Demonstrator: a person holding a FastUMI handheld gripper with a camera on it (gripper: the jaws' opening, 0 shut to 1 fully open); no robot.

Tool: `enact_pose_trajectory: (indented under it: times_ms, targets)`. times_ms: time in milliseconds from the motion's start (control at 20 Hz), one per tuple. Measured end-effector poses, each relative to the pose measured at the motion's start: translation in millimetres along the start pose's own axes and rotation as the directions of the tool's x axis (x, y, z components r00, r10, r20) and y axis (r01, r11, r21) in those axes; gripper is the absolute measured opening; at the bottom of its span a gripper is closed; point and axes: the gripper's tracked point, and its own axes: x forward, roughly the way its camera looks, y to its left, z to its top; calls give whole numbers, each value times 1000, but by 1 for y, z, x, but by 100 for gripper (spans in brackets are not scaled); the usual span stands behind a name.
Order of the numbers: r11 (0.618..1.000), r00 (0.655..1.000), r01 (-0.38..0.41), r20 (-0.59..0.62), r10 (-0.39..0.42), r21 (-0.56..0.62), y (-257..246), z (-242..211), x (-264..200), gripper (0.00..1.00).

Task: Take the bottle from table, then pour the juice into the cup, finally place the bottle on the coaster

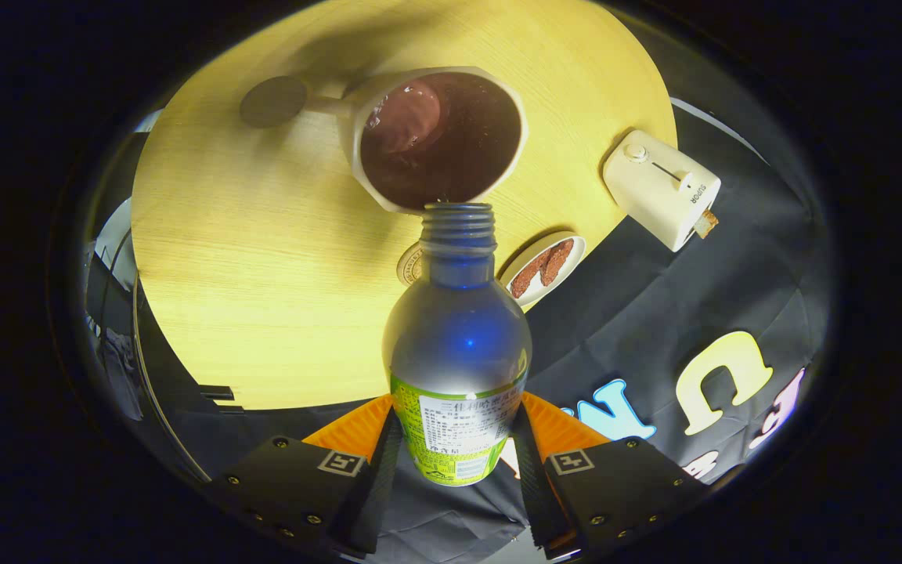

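My gripper [455,439] is shut on a bottle [457,345] with a green label, one finger pressing on each side of its lower body. The bottle is uncapped and tilted forward, its threaded mouth right at the near rim of a white cup [439,137]. Dark juice fills the cup and ripples on top. A round dark coaster [272,101] lies on the yellow wooden table [263,274] just beside the cup's handle, on the side away from the toaster.
A white toaster [661,188] stands near the table's edge, a slice sticking out of it. A small plate with brown slices [543,266] sits behind the bottle's neck, and a round lid-like disc [410,265] lies beside it.
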Motion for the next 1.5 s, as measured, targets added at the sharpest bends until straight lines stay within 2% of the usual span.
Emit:
enact_pose_trajectory:
  times_ms: [300,650,850,1200,1400,1500]
  targets:
    - [1000,1000,8,6,-8,27,-1,-1,-3,70]
    - [992,997,-4,77,-6,129,13,7,2,70]
    - [975,989,-32,146,0,220,28,12,5,70]
    - [908,961,-114,278,-2,403,49,24,8,70]
    - [873,935,-144,354,-35,467,55,36,6,70]
    - [836,918,-186,396,-39,515,61,41,5,71]
